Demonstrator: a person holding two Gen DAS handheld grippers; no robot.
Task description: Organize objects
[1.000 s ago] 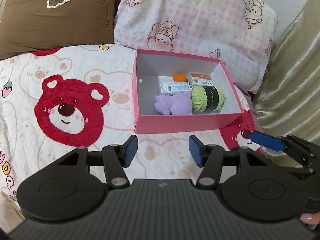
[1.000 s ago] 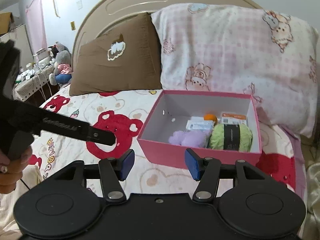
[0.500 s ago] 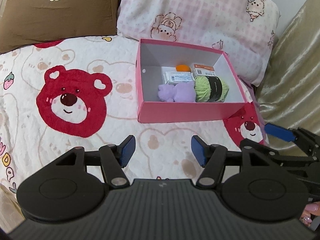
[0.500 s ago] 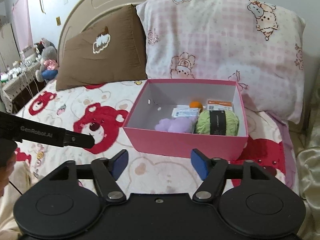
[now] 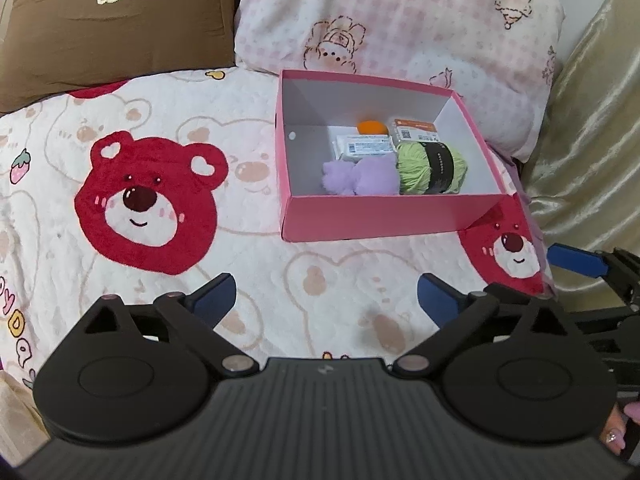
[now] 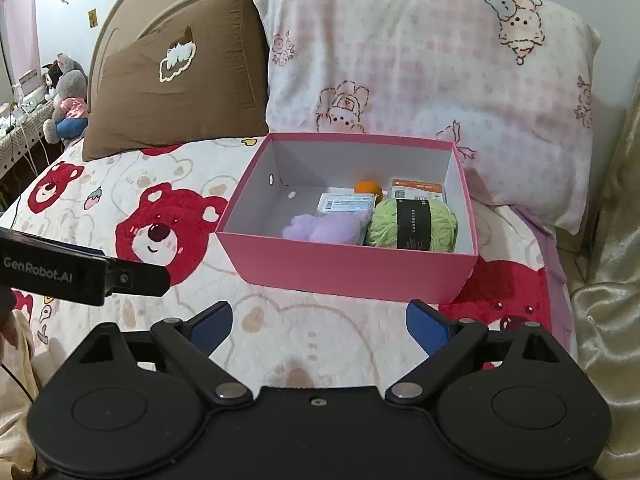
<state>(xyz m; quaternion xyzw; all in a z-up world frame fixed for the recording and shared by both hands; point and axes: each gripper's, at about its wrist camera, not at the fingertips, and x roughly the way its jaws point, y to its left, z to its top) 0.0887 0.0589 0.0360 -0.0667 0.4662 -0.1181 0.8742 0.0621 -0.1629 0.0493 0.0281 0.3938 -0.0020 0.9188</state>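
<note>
Soft, even indoor light falls over both wrist views, bright and without hard shadows; only faint shade gathers inside the open pink cardboard box (image 6: 352, 276) and beneath the black two-finger grippers. The shiny gold satin fabric (image 5: 580, 128) at right carries pale glare. Fisheye distortion bends the curved beige headboard (image 6: 132, 4) and darkens the corners. Focus is sharp centrally, softer toward the edges.

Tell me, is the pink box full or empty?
Partly full. The open pink cardboard box holds green yarn, a fluffy purple thing, an orange ball and two small packets; its left half is bare.
</note>
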